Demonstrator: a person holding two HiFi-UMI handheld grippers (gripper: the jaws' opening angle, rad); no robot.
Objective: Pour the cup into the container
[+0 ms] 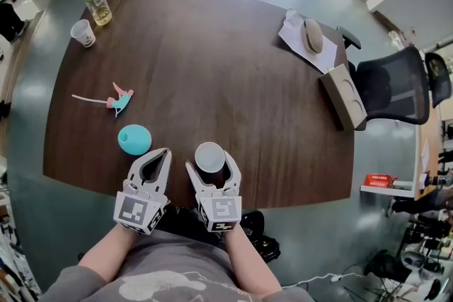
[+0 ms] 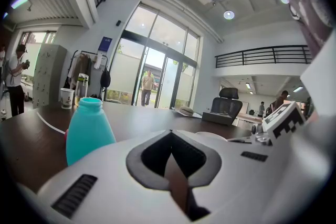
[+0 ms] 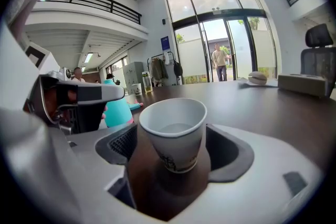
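A white paper cup [image 1: 210,157] stands on the brown table [image 1: 212,67] near its front edge, with what looks like clear liquid inside. My right gripper [image 1: 211,167] is open around the cup [image 3: 173,131], a jaw on each side, and small gaps show beside the cup's wall. The teal container [image 1: 134,139], a bottle with an open neck, stands upright just left of both grippers [image 2: 89,131]. My left gripper [image 1: 166,152] is shut with nothing in it, between the container and the cup.
At the far left corner stand another paper cup [image 1: 83,32] and a glass bottle of yellowish liquid [image 1: 97,3]. A pink and teal tool with a white cord [image 1: 119,100] lies beyond the container. Papers [image 1: 304,39], a cardboard box [image 1: 345,95] and an office chair [image 1: 393,85] are at the right.
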